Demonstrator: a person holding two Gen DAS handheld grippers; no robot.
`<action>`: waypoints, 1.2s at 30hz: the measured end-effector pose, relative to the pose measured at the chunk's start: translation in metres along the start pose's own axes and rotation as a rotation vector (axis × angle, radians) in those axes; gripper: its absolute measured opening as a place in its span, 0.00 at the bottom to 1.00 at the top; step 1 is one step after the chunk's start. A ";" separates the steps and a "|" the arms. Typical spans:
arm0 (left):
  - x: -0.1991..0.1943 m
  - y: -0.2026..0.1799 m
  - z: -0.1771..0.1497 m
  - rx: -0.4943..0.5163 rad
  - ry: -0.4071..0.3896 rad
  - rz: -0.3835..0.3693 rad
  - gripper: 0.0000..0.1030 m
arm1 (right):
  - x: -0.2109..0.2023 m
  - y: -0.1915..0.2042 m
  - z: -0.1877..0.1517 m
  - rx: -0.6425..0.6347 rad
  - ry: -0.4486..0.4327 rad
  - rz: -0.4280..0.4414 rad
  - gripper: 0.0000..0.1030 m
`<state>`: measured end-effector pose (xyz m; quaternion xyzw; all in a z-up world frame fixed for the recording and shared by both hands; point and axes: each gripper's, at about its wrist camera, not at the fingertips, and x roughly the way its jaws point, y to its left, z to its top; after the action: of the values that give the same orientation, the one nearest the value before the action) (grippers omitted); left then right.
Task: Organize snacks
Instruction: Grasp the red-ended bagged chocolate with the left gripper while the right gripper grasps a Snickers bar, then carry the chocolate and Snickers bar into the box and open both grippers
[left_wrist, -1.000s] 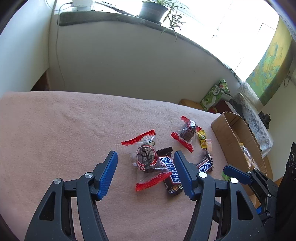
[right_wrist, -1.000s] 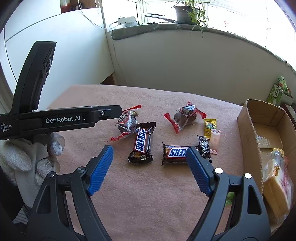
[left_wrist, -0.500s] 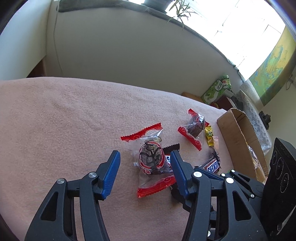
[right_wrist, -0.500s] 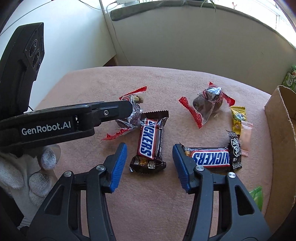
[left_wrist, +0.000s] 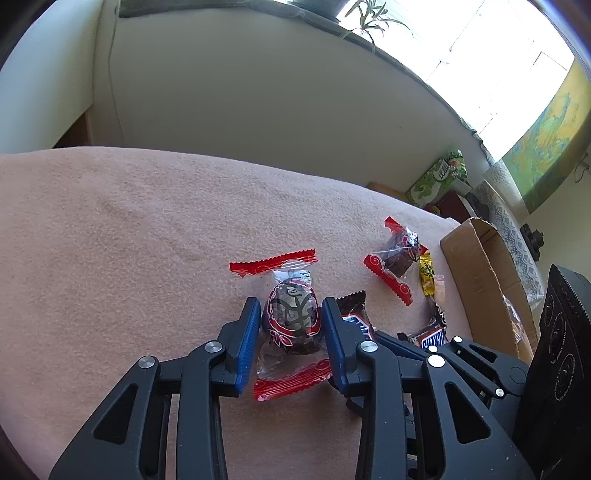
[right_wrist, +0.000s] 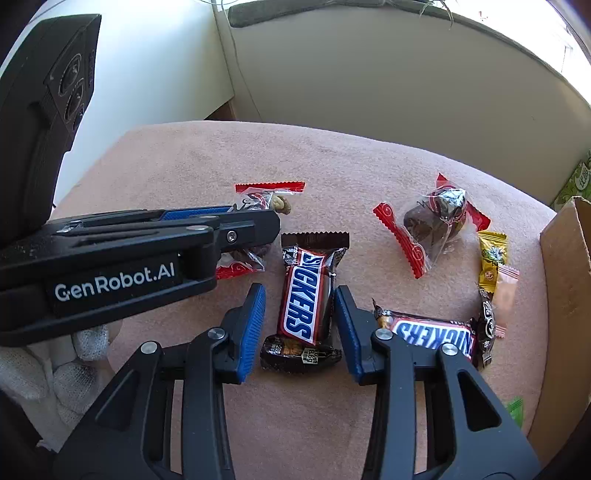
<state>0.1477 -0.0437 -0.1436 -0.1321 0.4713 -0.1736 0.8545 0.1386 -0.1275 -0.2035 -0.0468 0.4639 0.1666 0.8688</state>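
Note:
A dark round snack in a clear wrapper with red ends (left_wrist: 291, 314) lies on the pink cloth (left_wrist: 129, 240). My left gripper (left_wrist: 290, 321) has its blue pads against both sides of it, and the jaws are still closing. In the right wrist view the left gripper (right_wrist: 258, 229) reaches in from the left over that same snack (right_wrist: 258, 201). A Snickers bar (right_wrist: 303, 295) lies lengthwise between the pads of my right gripper (right_wrist: 299, 317). Its jaws are closing: the right pad meets the wrapper, while a gap shows at the left pad.
A second Snickers bar (right_wrist: 432, 334), a second red-ended snack (right_wrist: 432, 225), a yellow candy (right_wrist: 491, 258), a pink sachet (right_wrist: 506, 291) and a small black packet (right_wrist: 487, 332) lie to the right. A cardboard box (left_wrist: 484, 280) stands at the cloth's right edge. A gloved hand (right_wrist: 55, 373) holds the left gripper.
Both grippers have come down over the snacks and narrowed. The left pads now touch the red-ended snack. The right gripper shifted left from the second Snickers bar to straddle the first.

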 end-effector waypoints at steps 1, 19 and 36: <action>-0.001 0.001 0.000 0.000 -0.002 0.001 0.31 | 0.003 0.001 0.001 -0.004 0.005 -0.008 0.36; -0.032 -0.006 0.000 0.031 -0.075 0.024 0.31 | -0.026 -0.004 -0.011 0.006 -0.050 -0.011 0.29; -0.043 -0.066 0.000 0.122 -0.115 -0.035 0.31 | -0.111 -0.052 -0.030 0.073 -0.174 -0.081 0.29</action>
<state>0.1153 -0.0848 -0.0849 -0.0980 0.4077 -0.2089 0.8835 0.0754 -0.2107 -0.1327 -0.0193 0.3903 0.1177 0.9129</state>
